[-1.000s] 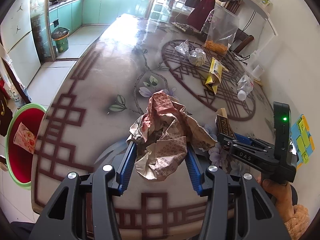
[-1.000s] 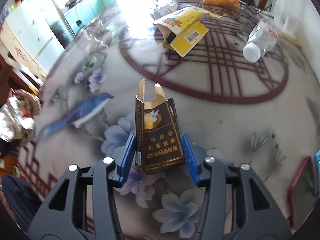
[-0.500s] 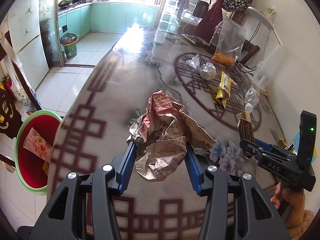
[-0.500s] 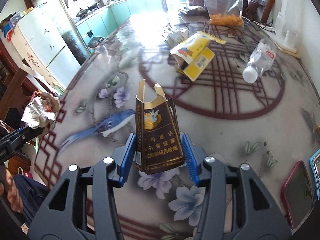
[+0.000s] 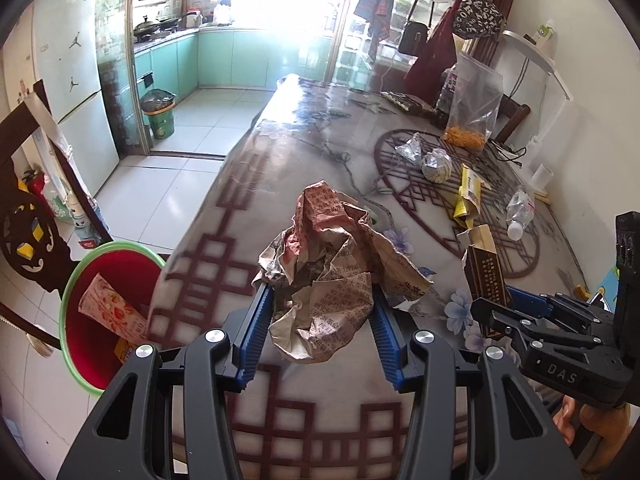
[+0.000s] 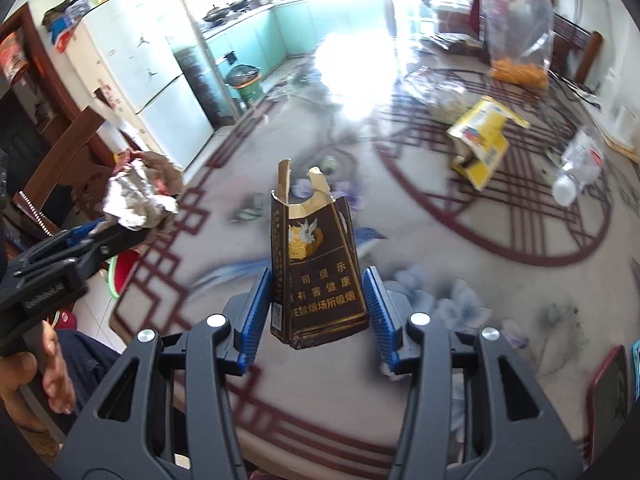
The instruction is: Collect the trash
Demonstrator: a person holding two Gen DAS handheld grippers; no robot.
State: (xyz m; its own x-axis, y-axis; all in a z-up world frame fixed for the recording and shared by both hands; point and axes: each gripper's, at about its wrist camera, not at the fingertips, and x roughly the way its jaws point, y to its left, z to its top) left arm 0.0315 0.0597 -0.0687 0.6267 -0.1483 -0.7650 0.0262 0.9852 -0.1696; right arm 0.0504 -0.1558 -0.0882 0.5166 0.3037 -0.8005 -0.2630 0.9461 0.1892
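A patterned table (image 5: 320, 152) fills the room, a teal kitchen behind it and a red bin (image 5: 100, 312) on the floor at its left edge. Both grippers tilt downward above the table. The left gripper (image 5: 320, 320) has its jaws closed on a crumpled newspaper wad (image 5: 328, 280). The right gripper (image 6: 316, 308) has its jaws clamped on one torn dark cigarette pack (image 6: 316, 272). On the table lie one yellow carton (image 6: 480, 144), one plastic bottle (image 6: 576, 168) and two foil wads (image 5: 424, 158).
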